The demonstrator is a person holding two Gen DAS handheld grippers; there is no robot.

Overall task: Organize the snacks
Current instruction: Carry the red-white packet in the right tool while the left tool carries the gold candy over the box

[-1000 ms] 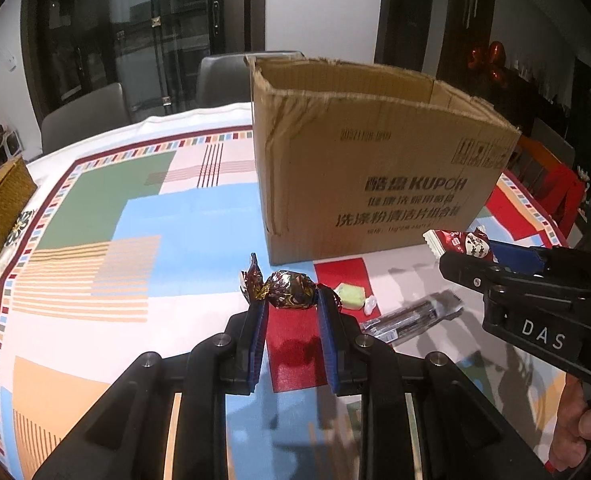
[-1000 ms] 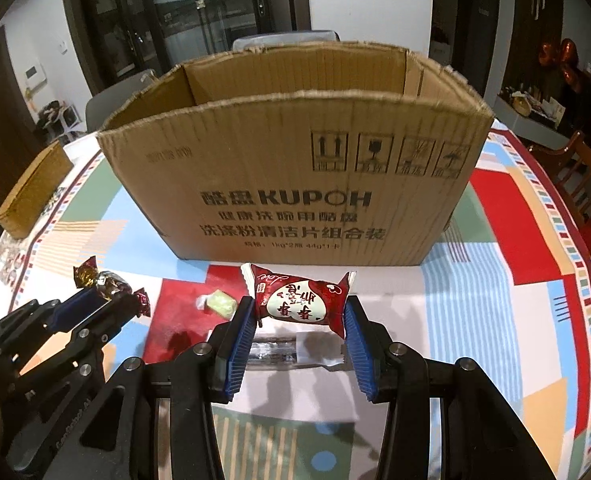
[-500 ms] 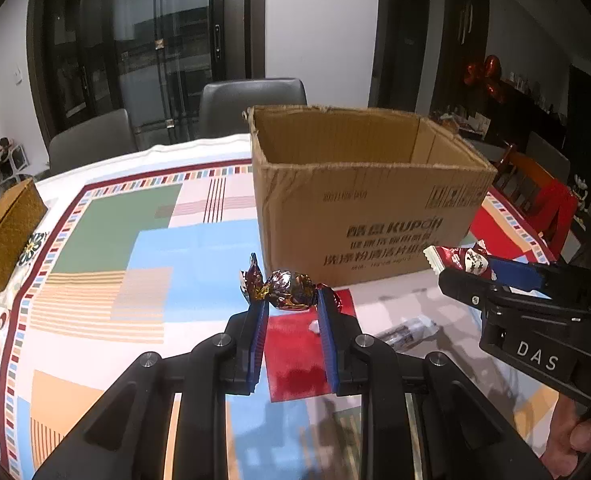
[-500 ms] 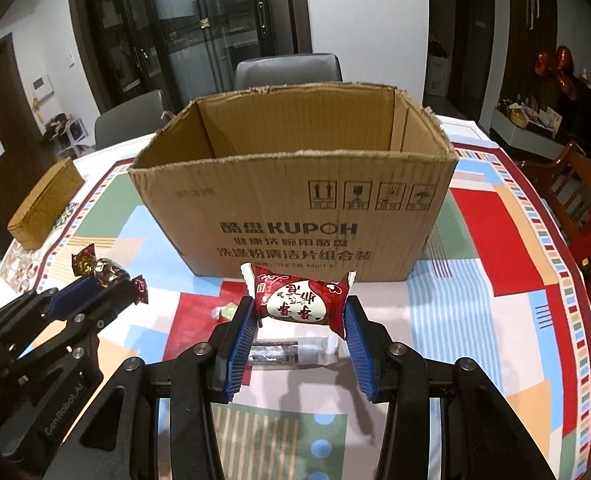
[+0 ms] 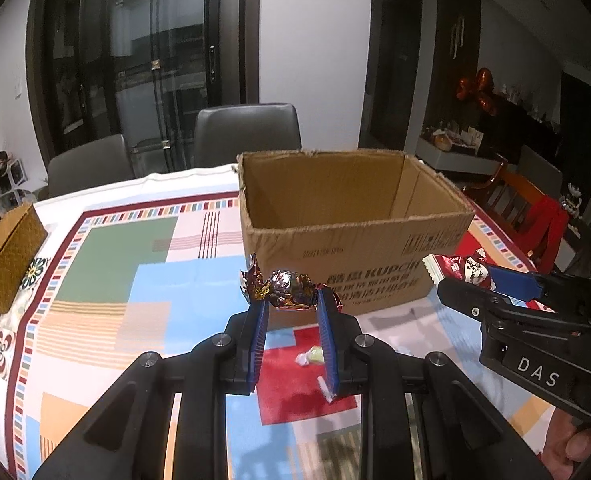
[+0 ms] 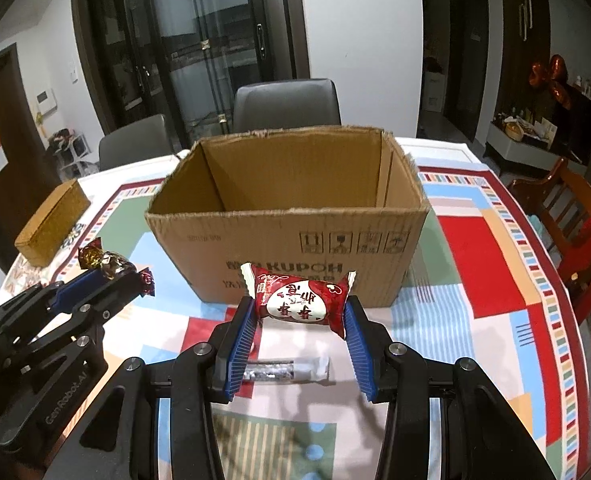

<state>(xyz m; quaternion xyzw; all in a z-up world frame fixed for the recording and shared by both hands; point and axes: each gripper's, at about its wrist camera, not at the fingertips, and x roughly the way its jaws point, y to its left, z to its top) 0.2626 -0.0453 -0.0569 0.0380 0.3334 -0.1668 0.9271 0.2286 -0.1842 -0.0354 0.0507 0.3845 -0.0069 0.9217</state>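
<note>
Left gripper (image 5: pixel 291 304) was clamped on a foil-wrapped candy (image 5: pixel 289 290), held in the air short of the cardboard box (image 5: pixel 355 240). Right gripper (image 6: pixel 299 314) pinched a red snack packet (image 6: pixel 301 300) by its ends, also short of the box. Box floor was hidden behind its near wall. On the tablecloth (image 6: pixel 483 264) below: a pale green sweet (image 5: pixel 315 356) partly hidden by a finger, and a clear wrapper (image 6: pixel 283 370), contents unreadable. A woven box (image 5: pixel 5 260) sat at the left edge.
</note>
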